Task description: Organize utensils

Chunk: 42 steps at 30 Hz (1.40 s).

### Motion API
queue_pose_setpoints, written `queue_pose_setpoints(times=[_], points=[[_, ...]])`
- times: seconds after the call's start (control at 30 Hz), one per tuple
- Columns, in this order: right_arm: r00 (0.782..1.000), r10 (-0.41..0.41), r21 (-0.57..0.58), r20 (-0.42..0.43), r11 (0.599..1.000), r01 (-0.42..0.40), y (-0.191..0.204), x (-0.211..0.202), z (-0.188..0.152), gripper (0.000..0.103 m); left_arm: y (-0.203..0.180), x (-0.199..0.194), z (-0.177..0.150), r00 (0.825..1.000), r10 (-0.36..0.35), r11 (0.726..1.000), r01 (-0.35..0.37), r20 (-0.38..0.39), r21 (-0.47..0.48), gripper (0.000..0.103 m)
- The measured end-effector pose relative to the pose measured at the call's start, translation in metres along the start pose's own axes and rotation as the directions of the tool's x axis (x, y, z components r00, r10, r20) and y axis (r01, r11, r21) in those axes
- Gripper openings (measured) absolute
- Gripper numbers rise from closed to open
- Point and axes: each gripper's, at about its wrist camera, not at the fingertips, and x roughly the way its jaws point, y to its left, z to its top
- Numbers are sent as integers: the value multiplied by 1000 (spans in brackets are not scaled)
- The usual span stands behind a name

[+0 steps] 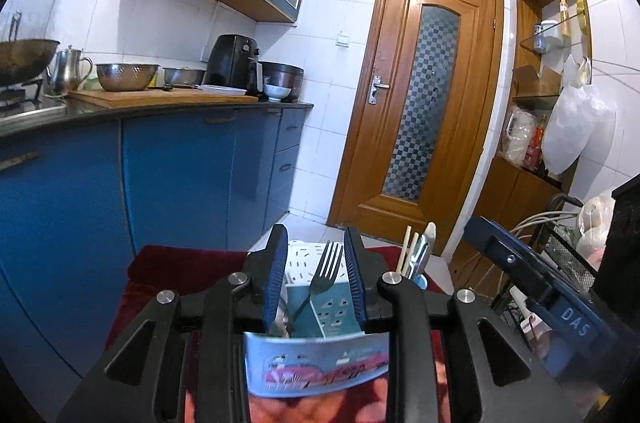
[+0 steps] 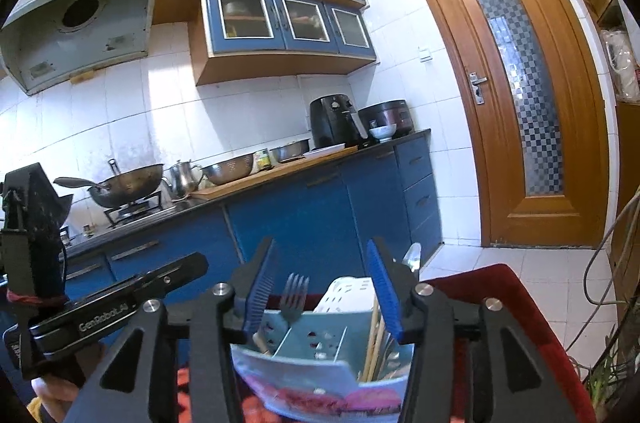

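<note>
A light-blue utensil holder (image 1: 316,363) with a pink picture on its front stands on a red cloth, divided into compartments. A steel fork (image 1: 326,271) stands tines-up in its left compartment; chopsticks and a white-handled utensil (image 1: 418,255) stand in the right one. My left gripper (image 1: 316,263) is open, its blue pads either side of the fork without touching it. In the right wrist view the holder (image 2: 320,367), the fork (image 2: 294,297) and the chopsticks (image 2: 374,335) show between the pads of my open, empty right gripper (image 2: 324,283).
A red cloth (image 1: 172,263) covers the surface under the holder. A black wire basket (image 1: 560,263) with bags and cables stands at the right. Blue kitchen cabinets (image 1: 180,175), a counter with bowls and an air fryer, and a wooden door (image 1: 420,103) lie beyond.
</note>
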Motion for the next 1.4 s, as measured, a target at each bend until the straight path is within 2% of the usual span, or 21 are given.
queue_pose_setpoints(times=[0.13,0.47,0.7,0.9,1.07,1.23,1.4], points=[[1000,7,-11,-11,1000,-7,8,-19,-5,54,-5,-22,-5,1000,28,1000,-28,1,2,39],[997,-4,15,-76,1000,5,4,-47,-39,61,-11,-50,-42,998,67,998,-67,-7,-2,45],[995,-46,-21,-83,999,45,0,-51,-63,71,-9,-34,-68,994,102,995,-103,-39,-8,51],[992,-83,-48,-92,996,79,-6,-44,-80,74,-6,-11,-90,991,110,993,-112,-76,-21,52],[990,-105,-43,-89,994,102,-13,-36,-91,76,-7,2,-105,986,159,987,-158,-57,16,52],[988,-127,-40,-86,992,123,-21,-31,-100,76,-3,6,-111,984,176,984,-176,-32,15,52],[986,-142,-55,-89,989,138,-22,-27,-106,76,0,12,-115,979,199,980,-199,-38,20,53]])
